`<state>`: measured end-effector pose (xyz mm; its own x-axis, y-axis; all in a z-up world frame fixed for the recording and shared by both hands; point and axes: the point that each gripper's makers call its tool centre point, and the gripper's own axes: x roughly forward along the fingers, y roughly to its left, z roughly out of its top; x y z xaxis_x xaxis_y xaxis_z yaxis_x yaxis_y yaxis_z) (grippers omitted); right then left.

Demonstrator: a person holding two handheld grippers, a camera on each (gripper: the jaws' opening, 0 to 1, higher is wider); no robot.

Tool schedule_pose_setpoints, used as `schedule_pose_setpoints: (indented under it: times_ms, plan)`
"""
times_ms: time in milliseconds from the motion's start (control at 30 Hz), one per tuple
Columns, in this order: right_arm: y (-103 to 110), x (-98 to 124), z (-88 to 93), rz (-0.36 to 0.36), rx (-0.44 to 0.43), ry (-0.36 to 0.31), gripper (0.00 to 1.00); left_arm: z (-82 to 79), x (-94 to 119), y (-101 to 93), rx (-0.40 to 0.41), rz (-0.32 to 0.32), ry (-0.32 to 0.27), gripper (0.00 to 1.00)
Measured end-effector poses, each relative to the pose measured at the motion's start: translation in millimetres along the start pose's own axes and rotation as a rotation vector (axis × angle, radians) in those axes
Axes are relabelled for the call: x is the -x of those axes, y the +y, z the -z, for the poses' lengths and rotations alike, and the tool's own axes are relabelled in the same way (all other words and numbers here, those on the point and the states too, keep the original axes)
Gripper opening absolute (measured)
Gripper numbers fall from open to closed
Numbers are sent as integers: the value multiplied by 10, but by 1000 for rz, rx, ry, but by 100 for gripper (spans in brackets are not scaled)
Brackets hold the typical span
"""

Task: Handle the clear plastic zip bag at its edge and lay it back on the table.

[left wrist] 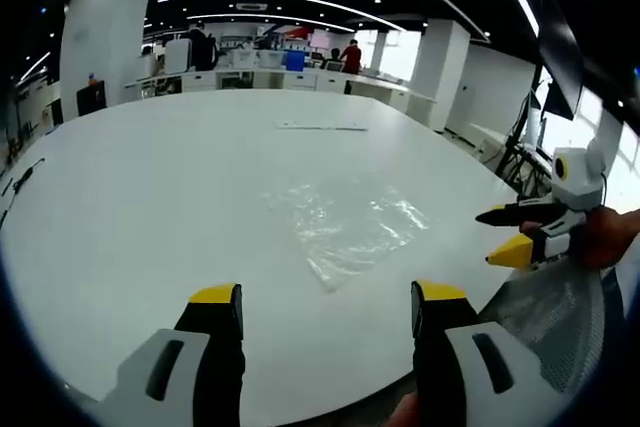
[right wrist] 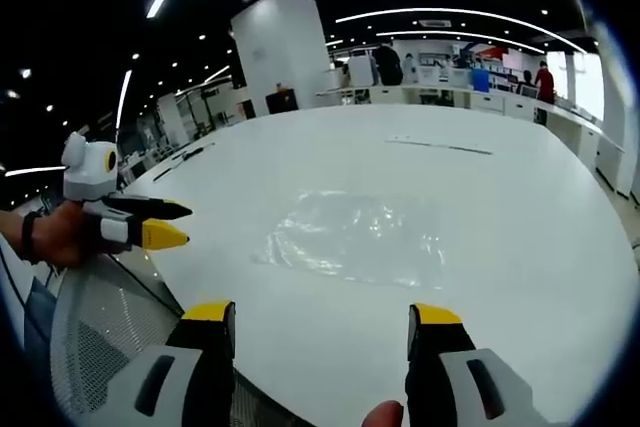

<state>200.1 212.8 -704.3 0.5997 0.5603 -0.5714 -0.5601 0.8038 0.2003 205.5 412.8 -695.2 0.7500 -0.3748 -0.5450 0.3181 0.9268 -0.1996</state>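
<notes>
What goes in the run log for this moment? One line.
bag: flat on table, untouched | left gripper: open, short of bag | right gripper: open, short of bag

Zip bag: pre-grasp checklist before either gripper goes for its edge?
1. Clear plastic zip bag lies flat on the white table: ok.
2. Near bag edge unobstructed: ok.
3. Left gripper open and empty: ok.
4. Right gripper open and empty: ok.
5. Either gripper at the bag edge: not ok, both short of it.
6. Which edge carries the zip: cannot tell, the film is too faint.
</notes>
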Motion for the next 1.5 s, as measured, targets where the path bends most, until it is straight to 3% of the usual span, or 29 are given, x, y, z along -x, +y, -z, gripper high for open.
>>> schedule_pose_setpoints:
  times_ms: [567,700,900,1500]
  plan:
    - [-81,-20,8,38,10,-1,68,-49,7,-99,-30,36,-18,68]
    - [-50,-20,-24,31,20,-7,62,-59,10,-112,-34,40,-20,67]
    - [-59,-70,-26,32,29,4,61,-55,3,-115,-34,47,-19,67]
    - [205,-546,-146,-64,110,60,61,-42,19,-157,-50,63,-13,67]
